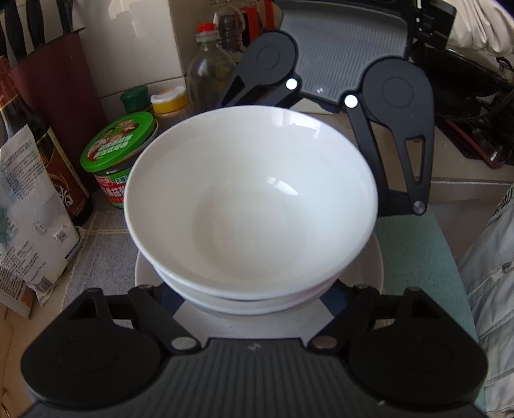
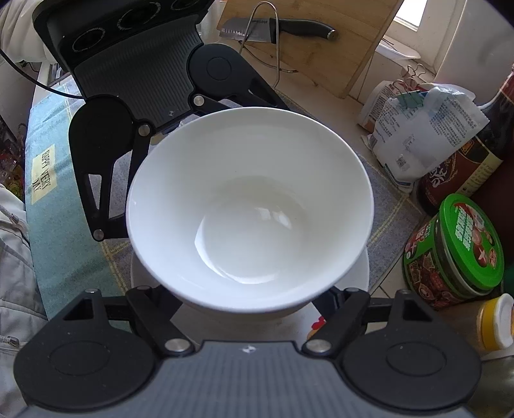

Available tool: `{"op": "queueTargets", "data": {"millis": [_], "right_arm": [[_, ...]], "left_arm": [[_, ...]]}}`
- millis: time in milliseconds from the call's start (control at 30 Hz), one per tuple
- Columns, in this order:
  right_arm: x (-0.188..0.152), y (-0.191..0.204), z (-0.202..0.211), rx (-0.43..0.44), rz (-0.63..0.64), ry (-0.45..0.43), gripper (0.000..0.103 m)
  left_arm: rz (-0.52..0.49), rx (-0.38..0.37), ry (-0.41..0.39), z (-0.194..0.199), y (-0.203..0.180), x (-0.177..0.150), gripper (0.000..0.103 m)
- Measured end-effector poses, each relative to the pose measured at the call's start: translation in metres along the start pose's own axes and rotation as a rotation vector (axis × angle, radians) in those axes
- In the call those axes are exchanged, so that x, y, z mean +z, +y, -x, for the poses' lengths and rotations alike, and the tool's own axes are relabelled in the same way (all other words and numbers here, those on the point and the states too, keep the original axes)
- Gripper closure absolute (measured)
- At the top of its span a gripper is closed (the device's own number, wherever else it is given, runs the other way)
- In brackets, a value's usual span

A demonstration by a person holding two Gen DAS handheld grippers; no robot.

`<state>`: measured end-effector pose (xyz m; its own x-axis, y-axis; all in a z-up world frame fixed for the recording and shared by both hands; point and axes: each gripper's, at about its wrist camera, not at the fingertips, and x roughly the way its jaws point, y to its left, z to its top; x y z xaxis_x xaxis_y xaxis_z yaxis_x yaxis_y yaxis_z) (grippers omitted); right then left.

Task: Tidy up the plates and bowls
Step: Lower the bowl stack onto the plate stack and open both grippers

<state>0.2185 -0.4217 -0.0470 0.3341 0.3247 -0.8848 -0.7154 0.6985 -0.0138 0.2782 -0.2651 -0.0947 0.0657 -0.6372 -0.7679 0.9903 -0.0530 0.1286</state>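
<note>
A white bowl (image 1: 250,199) (image 2: 250,205) is nested in a second white bowl (image 1: 257,305), and both stand over a white plate (image 1: 377,273) (image 2: 364,273) on a grey mat. My left gripper (image 1: 252,302) (image 2: 218,112) reaches in from one side. Its fingers (image 1: 170,299) straddle the bowls below the rim, shut on them, with the tips hidden. My right gripper (image 2: 253,308) (image 1: 318,109) faces it from the opposite side. Its fingers (image 2: 334,299) also pass under the top bowl's rim, and I cannot see whether they press on it.
A green-lidded jar (image 1: 119,151) (image 2: 465,247), a dark sauce bottle (image 1: 54,167), a white bag (image 1: 29,225) and a glass bottle (image 1: 208,64) crowd one side. A cutting board (image 2: 321,58) with a knife (image 2: 279,29) leans behind. A person's pale jacket (image 1: 491,273) is beside the teal mat (image 2: 54,209).
</note>
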Motion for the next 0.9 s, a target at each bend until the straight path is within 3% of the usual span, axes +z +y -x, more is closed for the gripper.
{"op": "queueTargets", "data": {"millis": [900], "right_arm": [[0.0004, -0.0031, -0.0066, 0.005, -0.017, 0.014, 0.017]], "left_arm": [[0.007, -0.008, 0.003, -0.0068, -0.0011, -0.0032, 0.017]]}}
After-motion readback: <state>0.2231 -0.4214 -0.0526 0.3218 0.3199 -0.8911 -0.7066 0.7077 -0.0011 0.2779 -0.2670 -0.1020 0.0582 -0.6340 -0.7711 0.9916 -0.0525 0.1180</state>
